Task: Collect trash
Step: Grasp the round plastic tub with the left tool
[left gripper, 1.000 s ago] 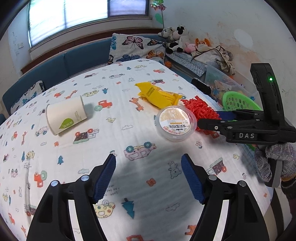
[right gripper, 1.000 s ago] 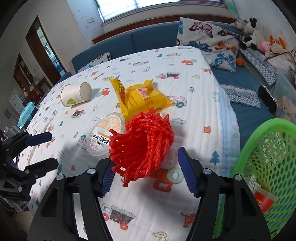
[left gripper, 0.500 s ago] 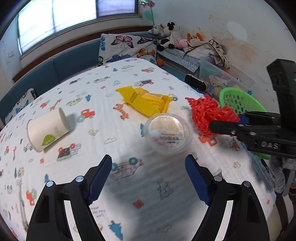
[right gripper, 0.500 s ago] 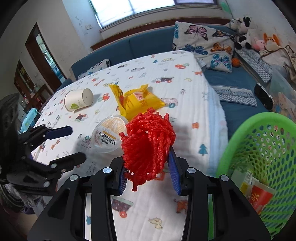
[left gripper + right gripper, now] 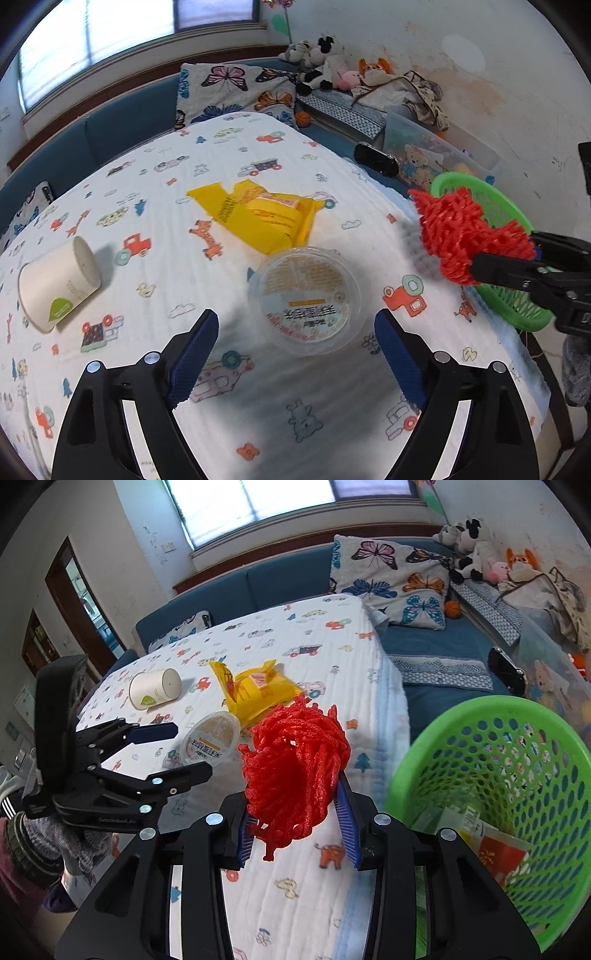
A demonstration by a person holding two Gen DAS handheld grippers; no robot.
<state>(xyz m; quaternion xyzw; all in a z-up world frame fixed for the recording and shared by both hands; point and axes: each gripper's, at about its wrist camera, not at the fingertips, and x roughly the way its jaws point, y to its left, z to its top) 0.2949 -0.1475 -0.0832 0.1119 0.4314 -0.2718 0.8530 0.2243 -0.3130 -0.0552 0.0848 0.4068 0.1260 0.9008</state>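
Note:
My right gripper (image 5: 297,823) is shut on a red mesh net (image 5: 295,771) and holds it above the table edge, left of the green basket (image 5: 491,797). The net (image 5: 461,236) and basket (image 5: 513,218) also show at the right of the left wrist view. My left gripper (image 5: 295,350) is open and empty, just short of a clear round plastic lid (image 5: 304,299). A yellow snack bag (image 5: 266,214) lies behind the lid. A white paper cup (image 5: 59,284) lies on its side at the left.
The table wears a white cloth (image 5: 166,206) with cartoon prints. The basket holds some paper trash (image 5: 495,853). A blue sofa (image 5: 280,579) with a butterfly pillow (image 5: 391,579) and plush toys (image 5: 469,557) runs behind. A black object (image 5: 506,672) lies on the sofa.
My right gripper closed on the red net and lifted it off the table toward the basket. My left gripper moved closer to the clear lid, staying open.

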